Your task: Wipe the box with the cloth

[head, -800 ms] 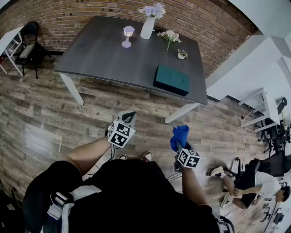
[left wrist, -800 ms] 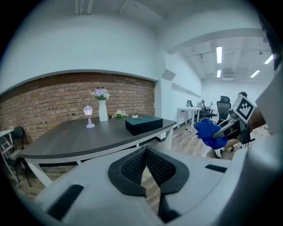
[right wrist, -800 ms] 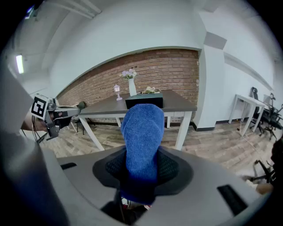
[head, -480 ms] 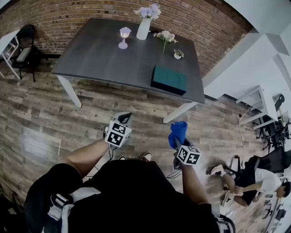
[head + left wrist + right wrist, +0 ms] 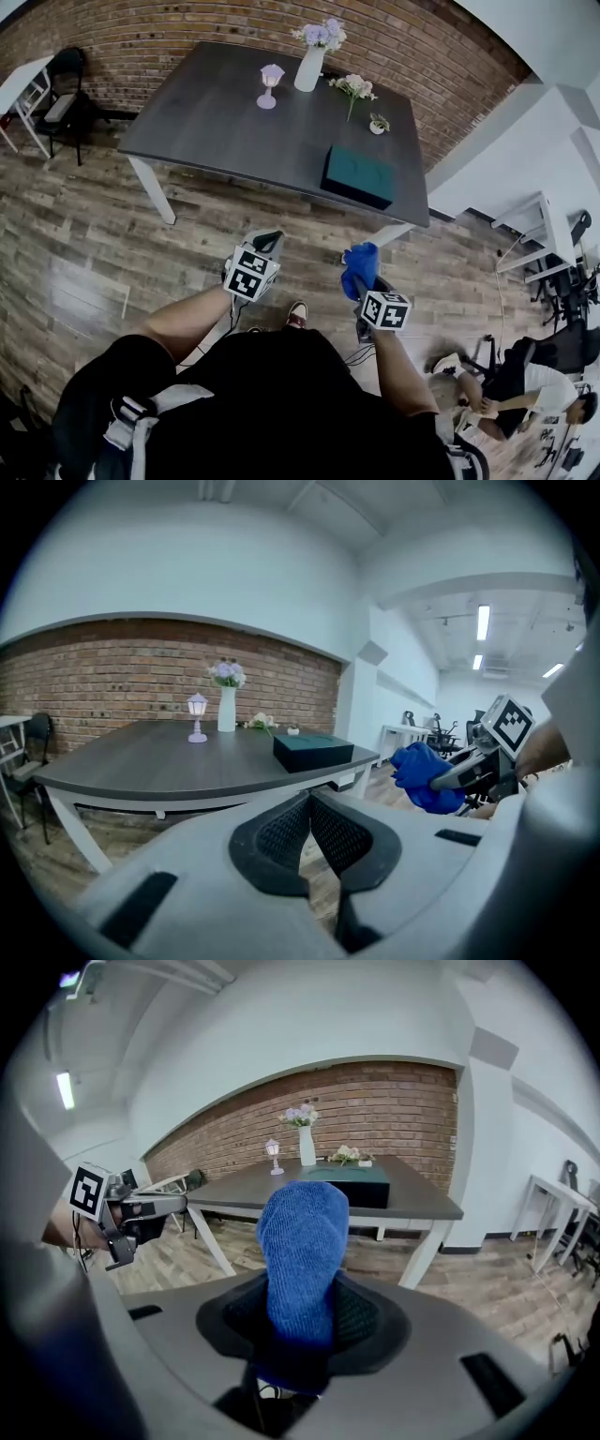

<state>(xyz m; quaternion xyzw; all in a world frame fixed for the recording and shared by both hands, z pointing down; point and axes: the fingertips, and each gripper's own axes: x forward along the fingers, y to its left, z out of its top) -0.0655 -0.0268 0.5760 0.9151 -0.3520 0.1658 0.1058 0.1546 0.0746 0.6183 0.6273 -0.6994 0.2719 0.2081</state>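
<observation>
Box (image 5: pixel 359 175) sits at the bench's (image 5: pixel 216 112) near edge, vase (image 5: pixel 310 67) and lamp (image 5: pixel 270 86) behind it; my right gripper (image 5: pixel 367 289) grasps the blue cloth (image 5: pixel 362 258), my left gripper (image 5: pixel 266 240) is clenched on nothing.

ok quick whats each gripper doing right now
Left gripper: closed, nothing between its jaws.
Right gripper: closed on the blue cloth.

Jaws of left gripper (image 5: pixel 309 806) together, empty; dark green box (image 5: pixel 313 752) on surface (image 5: pixel 169 766) ahead; blue cloth (image 5: pixel 422 776) clamped in right gripper (image 5: pixel 457 774).
</observation>
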